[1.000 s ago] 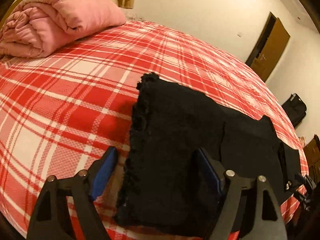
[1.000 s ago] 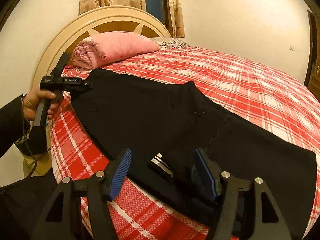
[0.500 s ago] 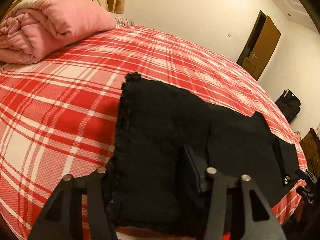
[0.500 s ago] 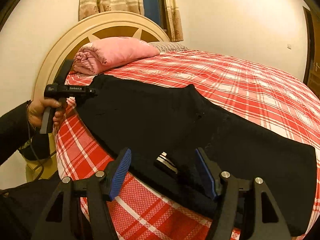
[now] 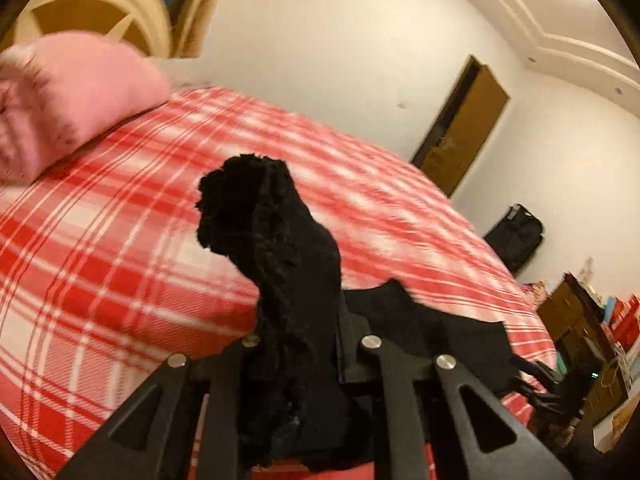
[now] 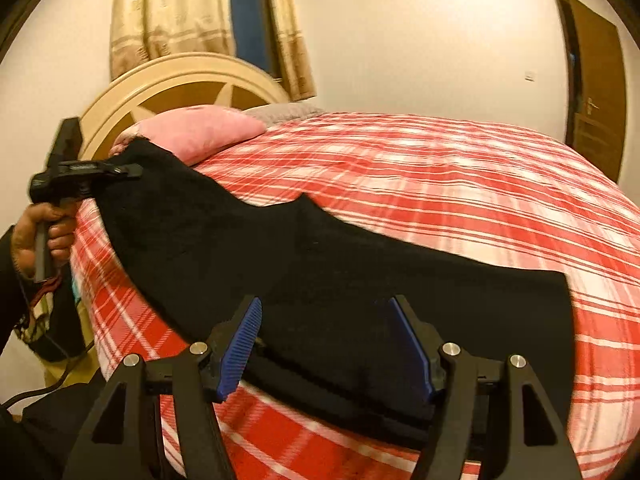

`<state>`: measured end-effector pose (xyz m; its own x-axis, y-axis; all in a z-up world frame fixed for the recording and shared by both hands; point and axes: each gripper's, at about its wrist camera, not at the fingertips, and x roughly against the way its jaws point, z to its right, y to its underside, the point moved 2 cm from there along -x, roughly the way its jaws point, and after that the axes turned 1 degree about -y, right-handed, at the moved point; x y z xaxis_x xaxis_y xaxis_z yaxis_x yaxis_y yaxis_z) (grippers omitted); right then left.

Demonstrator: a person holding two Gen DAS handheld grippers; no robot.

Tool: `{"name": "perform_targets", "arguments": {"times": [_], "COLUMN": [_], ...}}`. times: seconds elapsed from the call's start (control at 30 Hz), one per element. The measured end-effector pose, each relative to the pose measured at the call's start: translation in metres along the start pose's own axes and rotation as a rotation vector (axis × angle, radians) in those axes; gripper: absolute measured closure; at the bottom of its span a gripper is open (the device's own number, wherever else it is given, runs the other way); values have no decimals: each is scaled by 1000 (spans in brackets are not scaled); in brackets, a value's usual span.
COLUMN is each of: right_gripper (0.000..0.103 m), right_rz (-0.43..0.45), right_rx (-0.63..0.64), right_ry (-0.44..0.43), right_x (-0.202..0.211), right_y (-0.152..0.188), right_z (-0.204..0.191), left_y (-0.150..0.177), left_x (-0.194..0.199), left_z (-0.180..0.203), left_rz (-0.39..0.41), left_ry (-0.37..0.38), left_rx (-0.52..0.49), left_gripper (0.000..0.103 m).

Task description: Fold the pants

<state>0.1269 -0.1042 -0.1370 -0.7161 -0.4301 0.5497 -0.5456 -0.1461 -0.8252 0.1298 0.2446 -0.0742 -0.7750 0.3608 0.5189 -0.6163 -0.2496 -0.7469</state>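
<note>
Pants (image 5: pixel 296 280) bunch in clamped left gripper (image 5: pixel 298 344); right gripper (image 6: pixel 326 344) gapes, apparently empty.

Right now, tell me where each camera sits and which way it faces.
Left wrist: on the left gripper, facing across the plaid bed toward the door; its fingers clamp a raised end of the black pants.
Right wrist: on the right gripper, open over the pants' near edge, facing the headboard; the left hand shows.
Shared: pants, bed, pink comforter, door.
</note>
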Motion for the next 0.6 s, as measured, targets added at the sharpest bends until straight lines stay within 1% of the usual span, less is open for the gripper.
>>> {"name": "perform_targets", "arguments": {"times": [0.17, 0.33, 0.4, 0.5, 0.57, 0.6], "right_gripper": [36, 36, 36, 36, 36, 36], "right_rz": [19, 25, 26, 34, 31, 30], "right_rx": [-20, -36, -45, -80, -116, -127], "right_ry": [59, 124, 150, 185, 201, 209], "right_x": [22, 46, 54, 64, 69, 70], "right_y": [-2, 0, 2, 9, 14, 16], "right_z": [28, 61, 75, 97, 111, 116], "left_y": [-9, -14, -12, -5, 5, 11], "left_x": [-3, -21, -30, -53, -62, -73], "left_z": [62, 130, 157, 197, 218, 232], "left_rz": [-5, -41, -55, -105, -131, -161], "left_ry": [99, 191, 211, 241, 238, 238], "left_rx": [-64, -136, -185, -238, -278, -302], "left_gripper": [87, 87, 87, 87, 87, 87]}}
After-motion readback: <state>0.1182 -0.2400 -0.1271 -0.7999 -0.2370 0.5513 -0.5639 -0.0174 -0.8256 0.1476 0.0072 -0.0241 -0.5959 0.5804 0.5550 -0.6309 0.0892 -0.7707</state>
